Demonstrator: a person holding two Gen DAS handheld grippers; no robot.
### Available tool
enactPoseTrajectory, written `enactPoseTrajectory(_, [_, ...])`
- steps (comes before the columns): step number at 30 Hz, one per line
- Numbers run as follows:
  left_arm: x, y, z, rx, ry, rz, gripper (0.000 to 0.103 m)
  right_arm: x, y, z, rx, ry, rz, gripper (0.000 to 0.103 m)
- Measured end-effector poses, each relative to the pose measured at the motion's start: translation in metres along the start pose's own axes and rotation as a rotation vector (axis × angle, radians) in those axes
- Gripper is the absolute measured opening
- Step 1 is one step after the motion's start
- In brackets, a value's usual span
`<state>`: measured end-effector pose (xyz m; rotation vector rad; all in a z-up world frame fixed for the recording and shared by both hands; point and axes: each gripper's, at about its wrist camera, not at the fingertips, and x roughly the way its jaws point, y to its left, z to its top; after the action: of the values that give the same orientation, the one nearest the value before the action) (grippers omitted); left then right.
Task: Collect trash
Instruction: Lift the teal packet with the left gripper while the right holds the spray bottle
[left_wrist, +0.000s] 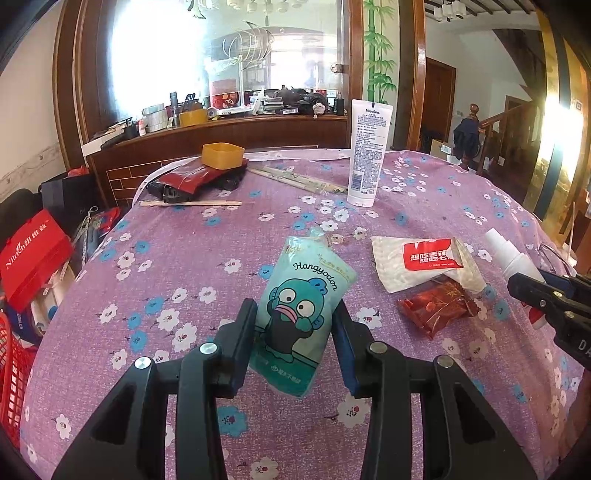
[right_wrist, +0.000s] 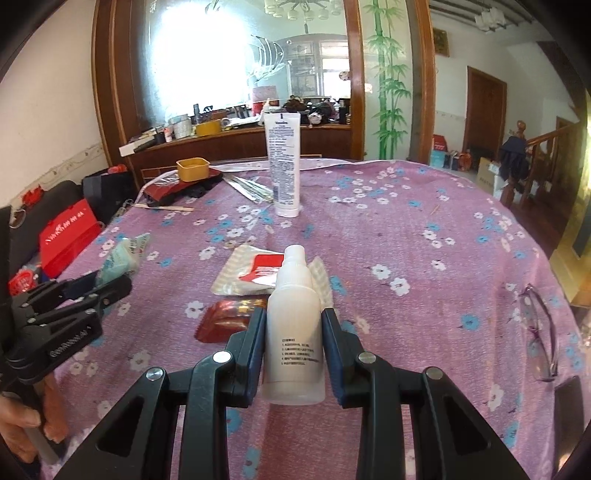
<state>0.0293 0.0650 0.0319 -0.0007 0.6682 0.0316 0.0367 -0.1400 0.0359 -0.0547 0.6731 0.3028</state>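
**Two pieces of trash are being held, several are still lying on the tabletop**

A teal tissue pack (left_wrist: 303, 314) is being gripped by the left tongs (left_wrist: 294, 325), whose jaws are closed narrowly on its two sides; the pack is being kept above the tabletop (left_wrist: 184, 258). A white spray bottle (right_wrist: 294, 332) is being clamped in the same way by the right tongs (right_wrist: 293, 332), upright between the pads.

In the left wrist view, a white wrapper with a red label (left_wrist: 424, 258) is lying at about 1 o'clock from the pack, and a dark red snack wrapper (left_wrist: 436, 306) is lying just beside it, at 3 o'clock. A white lotion tube (left_wrist: 367, 151) is standing at 12 o'clock, farther away, and chopstick sleeves (left_wrist: 295, 179) are lying near it. No bin is being shown in either view.

By this judgement the collecting is only partly done: two things are being carried, and the wrappers are still waiting.
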Motion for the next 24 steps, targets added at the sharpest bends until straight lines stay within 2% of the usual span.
enactPoseTrajectory(9, [-0.0006,-0.0004,0.0007,0.008,-0.005,0.01,0.039,0.0033,-0.0026,0.0001,-0.032,-0.003,-0.134,0.032])
enactPoseTrajectory(24, [0.0005,-0.0002,0.0,0.008,-0.003,0.025,0.039,0.0017,0.0012,-0.0025,-0.057,-0.008,-0.17,0.032])
